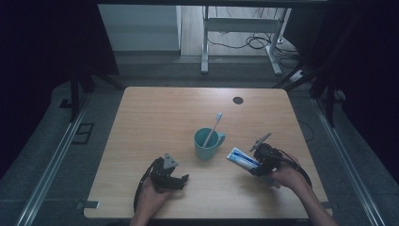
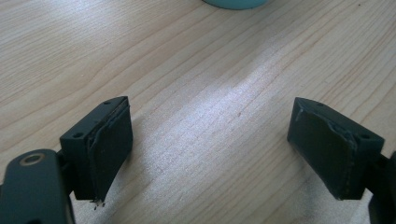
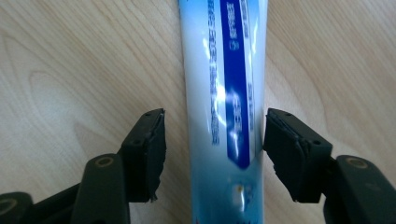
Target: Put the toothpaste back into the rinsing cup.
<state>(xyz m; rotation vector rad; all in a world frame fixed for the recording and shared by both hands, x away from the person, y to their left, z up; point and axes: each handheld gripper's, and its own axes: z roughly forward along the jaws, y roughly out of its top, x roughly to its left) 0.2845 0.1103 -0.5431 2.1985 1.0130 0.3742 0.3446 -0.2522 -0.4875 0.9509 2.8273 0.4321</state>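
Wood-grain tabletop (image 1: 155,117) spread pale and mostly bare ahead of you, with wide free room across its far half and along its left side up to the left edge, and a small dark round hole (image 1: 238,100) near the far edge. Nearer the middle stood a teal mug (image 1: 207,143) with a toothbrush (image 1: 214,127) leaning upright in it, its handle turned toward your right. Just right of the mug lay the toothpaste tube (image 1: 242,158), white and blue, flat on the wood and well inside the right edge. Your right gripper (image 1: 258,165) sat over the tube's near end; in the right gripper view the tube (image 3: 224,116) ran between the two jaws, which stood released, a sliver of wood showing on the left and the right pad close beside the tube without visibly pressing it. Your left gripper (image 1: 176,179) rested low near the front edge, left of the mug, its jaws spread wide over bare wood (image 2: 205,116) with nothing between them.
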